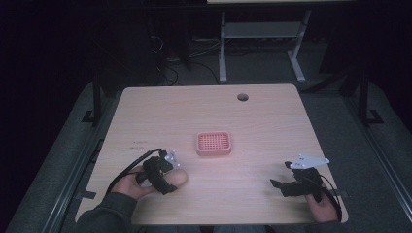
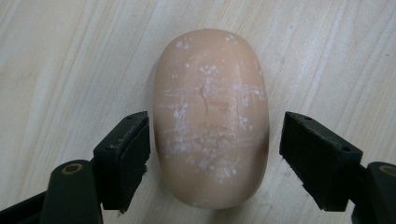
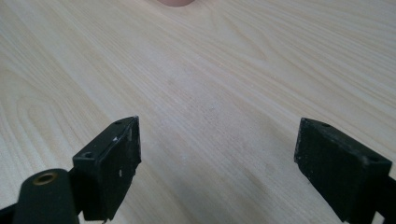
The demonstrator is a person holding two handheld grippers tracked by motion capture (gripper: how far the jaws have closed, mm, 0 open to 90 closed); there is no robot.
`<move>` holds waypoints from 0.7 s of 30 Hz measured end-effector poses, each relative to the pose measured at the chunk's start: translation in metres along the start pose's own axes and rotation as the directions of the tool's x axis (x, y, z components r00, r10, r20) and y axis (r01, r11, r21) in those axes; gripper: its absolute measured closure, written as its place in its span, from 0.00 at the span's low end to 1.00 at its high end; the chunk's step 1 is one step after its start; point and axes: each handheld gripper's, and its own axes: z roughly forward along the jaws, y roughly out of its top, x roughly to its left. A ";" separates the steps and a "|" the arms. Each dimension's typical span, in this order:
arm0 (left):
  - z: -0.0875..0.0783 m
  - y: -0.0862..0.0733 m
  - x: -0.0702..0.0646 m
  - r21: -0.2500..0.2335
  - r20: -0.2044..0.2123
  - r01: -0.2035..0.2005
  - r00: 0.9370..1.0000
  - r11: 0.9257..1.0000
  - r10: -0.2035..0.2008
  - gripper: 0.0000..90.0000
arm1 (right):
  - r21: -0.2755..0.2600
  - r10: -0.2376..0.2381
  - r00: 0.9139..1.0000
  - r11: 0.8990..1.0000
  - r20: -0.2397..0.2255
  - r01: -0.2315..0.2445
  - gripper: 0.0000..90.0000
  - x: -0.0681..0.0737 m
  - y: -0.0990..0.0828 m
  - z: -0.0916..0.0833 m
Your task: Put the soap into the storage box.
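A peach oval soap bar [image 2: 212,116], flecked with white scuffs, lies flat on the wooden table [image 1: 262,111]. My left gripper [image 2: 215,135] is open and straddles its near half, one black jaw on each side with a narrow gap to the soap. From above, the left gripper [image 1: 167,182] sits at the table's front left with the soap bar [image 1: 179,177] poking out to its right. A pink slotted soap dish [image 1: 214,143] stands mid-table, beyond the soap. My right gripper [image 1: 280,174] rests at the front right, and my right gripper [image 3: 217,140] is open over bare wood.
A round cable hole [image 1: 242,97] is near the table's far edge. A white desk frame [image 1: 262,34] stands on the dark floor behind. The pink dish's edge [image 3: 175,2] peeks in at the top of the right gripper view.
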 end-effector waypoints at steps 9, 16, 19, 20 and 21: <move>0.005 0.006 0.003 0.039 0.004 -0.009 1.000 0.999 0.009 0.31 | -0.002 0.000 1.000 1.000 -0.001 0.000 0.16 0.000 0.000 -0.001; 0.010 0.008 0.005 0.065 0.011 -0.005 1.000 0.998 0.004 0.34 | -0.008 -0.004 1.000 1.000 -0.002 0.004 0.16 0.000 0.000 -0.001; 0.010 0.008 0.004 0.058 0.012 -0.002 1.000 0.998 0.002 0.35 | -0.010 -0.003 1.000 1.000 -0.002 0.003 0.16 0.000 0.000 -0.001; 0.010 0.008 0.003 0.054 0.008 -0.007 1.000 0.999 0.006 0.35 | -0.011 -0.002 1.000 1.000 -0.002 0.002 0.16 0.000 0.000 -0.002; 0.010 0.008 0.003 0.059 0.005 -0.022 1.000 0.998 0.022 0.35 | -0.013 -0.004 1.000 1.000 -0.003 0.004 0.16 0.000 0.000 -0.002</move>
